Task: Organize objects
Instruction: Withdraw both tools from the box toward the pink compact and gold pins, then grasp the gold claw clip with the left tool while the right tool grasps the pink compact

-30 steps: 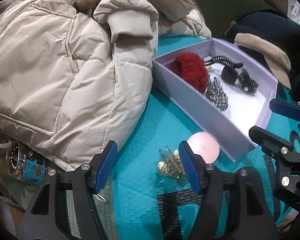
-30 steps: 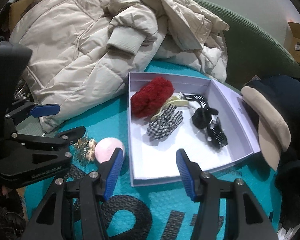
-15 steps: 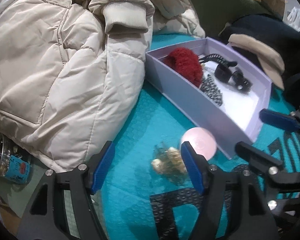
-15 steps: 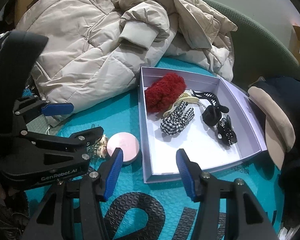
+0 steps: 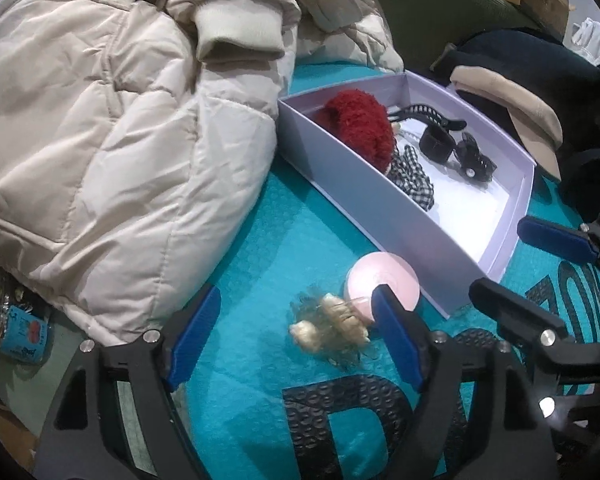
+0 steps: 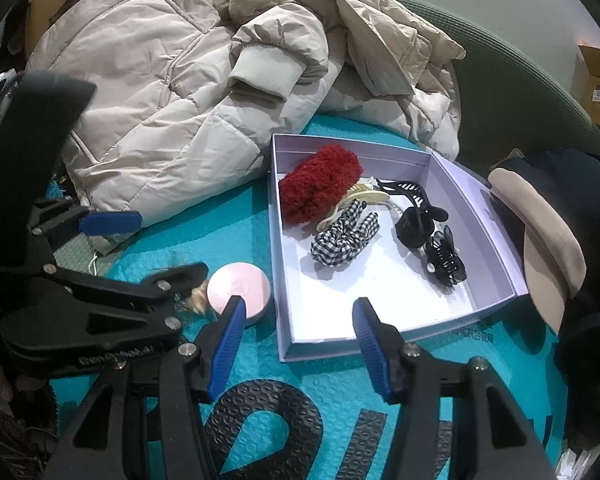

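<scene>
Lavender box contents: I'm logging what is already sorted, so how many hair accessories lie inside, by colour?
Inside the shallow lavender cardboard box:
Red fluffy scrunchie: 1
Black-and-white gingham scrunchie: 1
Cream plastic hair clip: 1
Black hair pieces, namely a long toothed clip, a velvet band and a claw clip: 3
Total: 6

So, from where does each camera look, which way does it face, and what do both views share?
Left wrist: sits on the left gripper, looks down at the gold beaded hair clip; own blue-padded fingers show, jaws just been opening, nothing between them.
Right wrist: sits on the right gripper, looks down at the lilac cardboard box; own fingers show.
Shared: box, round pink compact, beige puffer jacket, each other's gripper.
</scene>
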A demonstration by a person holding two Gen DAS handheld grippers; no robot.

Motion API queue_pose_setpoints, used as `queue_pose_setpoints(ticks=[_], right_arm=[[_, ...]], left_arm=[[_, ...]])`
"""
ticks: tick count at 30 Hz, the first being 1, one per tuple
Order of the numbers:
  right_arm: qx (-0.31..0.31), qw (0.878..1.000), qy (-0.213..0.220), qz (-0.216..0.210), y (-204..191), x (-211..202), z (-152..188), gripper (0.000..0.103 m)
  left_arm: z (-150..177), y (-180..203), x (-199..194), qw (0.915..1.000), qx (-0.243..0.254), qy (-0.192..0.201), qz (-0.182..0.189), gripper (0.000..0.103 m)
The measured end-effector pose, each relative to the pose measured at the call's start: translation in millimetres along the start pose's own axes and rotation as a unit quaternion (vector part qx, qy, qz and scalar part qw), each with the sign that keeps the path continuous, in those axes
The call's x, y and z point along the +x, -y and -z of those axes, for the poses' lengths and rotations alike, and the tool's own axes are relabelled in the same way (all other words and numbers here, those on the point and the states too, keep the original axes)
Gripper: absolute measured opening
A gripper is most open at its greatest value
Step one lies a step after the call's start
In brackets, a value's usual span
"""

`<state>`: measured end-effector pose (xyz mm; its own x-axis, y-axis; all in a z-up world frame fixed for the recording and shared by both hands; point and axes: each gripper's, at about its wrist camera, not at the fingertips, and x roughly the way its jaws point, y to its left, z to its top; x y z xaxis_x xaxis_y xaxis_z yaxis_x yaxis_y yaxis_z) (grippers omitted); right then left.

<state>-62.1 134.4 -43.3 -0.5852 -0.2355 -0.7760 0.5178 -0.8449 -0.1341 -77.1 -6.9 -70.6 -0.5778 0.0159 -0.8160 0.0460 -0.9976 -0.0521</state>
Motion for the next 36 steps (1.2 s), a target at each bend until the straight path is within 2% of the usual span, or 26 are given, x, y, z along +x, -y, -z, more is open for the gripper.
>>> queue_pose_setpoints(ticks=[3,6,12,18,23,30,36], right_arm=[[0.003,1.000,-0.003,0.000,1,1,1,0.056],[0.006,1.000,-0.004,0.004,2,1,1,0.057],[0.004,1.000,-0.001,-0.006,0,0,1,0.057],[-0.003,1.000,-0.004,-0.026,-9,6,-1,0.057],[-0.006,0.999,-0.016,-0.046,-22,18,-1,0.059],[0.027,1.000,-0.002,0.008,-33,25,4,0.062],[0.028,0.999,0.010,0.034,-38,15,9,0.062]], left_arm=[[0,0,-4,1.0000,-0.004,0.000,0.005,0.077],[3,2,5,0.9998,-0.010,-0.018,0.008,0.077],[16,4,21,0.9983,-0.005,-0.053,-0.023,0.077],[16,-5,18,0.9974,0.010,-0.053,-0.048,0.077],[15,-21,14,0.9967,0.027,-0.058,-0.050,0.077],[17,-39,12,0.9970,0.055,-0.053,-0.015,0.077],[18,-44,14,0.9966,0.061,-0.055,-0.007,0.077]])
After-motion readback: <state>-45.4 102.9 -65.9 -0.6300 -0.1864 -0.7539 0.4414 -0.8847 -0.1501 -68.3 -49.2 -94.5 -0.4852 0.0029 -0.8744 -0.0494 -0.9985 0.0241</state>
